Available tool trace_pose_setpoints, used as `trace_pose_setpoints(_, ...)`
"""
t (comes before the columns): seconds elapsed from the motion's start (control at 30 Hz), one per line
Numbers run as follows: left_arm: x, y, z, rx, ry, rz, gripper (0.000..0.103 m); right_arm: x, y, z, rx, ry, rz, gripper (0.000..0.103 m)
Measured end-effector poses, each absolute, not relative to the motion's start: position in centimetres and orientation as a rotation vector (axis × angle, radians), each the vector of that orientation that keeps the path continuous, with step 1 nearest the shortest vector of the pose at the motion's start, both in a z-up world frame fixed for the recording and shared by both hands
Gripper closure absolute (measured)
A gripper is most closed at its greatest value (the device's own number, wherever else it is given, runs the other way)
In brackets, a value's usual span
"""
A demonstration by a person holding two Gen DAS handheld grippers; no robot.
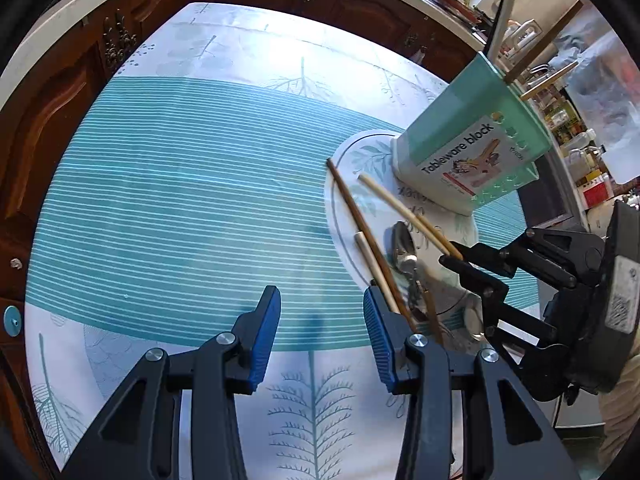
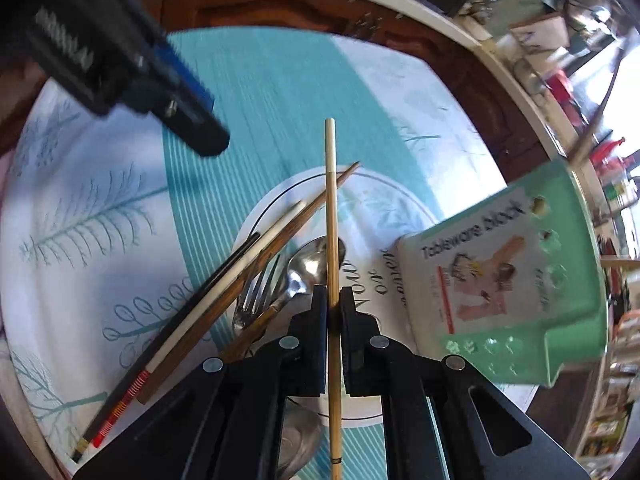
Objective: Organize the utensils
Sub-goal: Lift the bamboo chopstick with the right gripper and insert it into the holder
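Note:
My right gripper (image 2: 332, 304) is shut on a pale bamboo chopstick (image 2: 330, 184), which runs straight out between its jaws above the white plate (image 2: 280, 192). On the plate lie a spoon (image 2: 308, 264), a fork (image 2: 256, 288), a brown chopstick (image 2: 280, 240), a white chopstick with red bands (image 2: 224, 292) and a black one (image 2: 192, 312). A green holder labelled "Tableware block" (image 2: 500, 280) stands at the plate's right, with chopsticks in it. My left gripper (image 1: 322, 312) is open over the tablecloth left of the plate (image 1: 344, 160), with nothing between its blue pads. In the left wrist view my right gripper (image 1: 452, 258) grips the pale chopstick (image 1: 404, 208).
A round table carries a teal-striped cloth with leaf prints (image 1: 180, 180). Dark wooden cabinets (image 1: 60, 100) and a pale counter edge curve behind it. Cluttered shelves with bottles (image 1: 580, 140) stand beyond the holder (image 1: 472, 140).

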State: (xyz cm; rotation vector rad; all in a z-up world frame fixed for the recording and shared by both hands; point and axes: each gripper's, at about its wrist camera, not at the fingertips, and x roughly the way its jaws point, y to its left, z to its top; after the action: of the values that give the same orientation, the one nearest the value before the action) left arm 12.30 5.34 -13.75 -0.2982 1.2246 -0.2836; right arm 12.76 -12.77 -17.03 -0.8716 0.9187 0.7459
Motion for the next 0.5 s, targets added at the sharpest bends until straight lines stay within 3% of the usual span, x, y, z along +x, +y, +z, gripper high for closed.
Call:
trace_pose_setpoints(0.27,13.1,3.6,-12.1,-0.310,1.088,-0.408,0.062,11.9,-15.8,-12.3,-0.679,0.829,0.718,0.098)
trace_pose_setpoints(0.5,13.3,1.1,-11.7,-0.229,1.095,-0.425,0.062,10.0,-19.3,-6.9,-0.507,0.727,0.660,0.098)
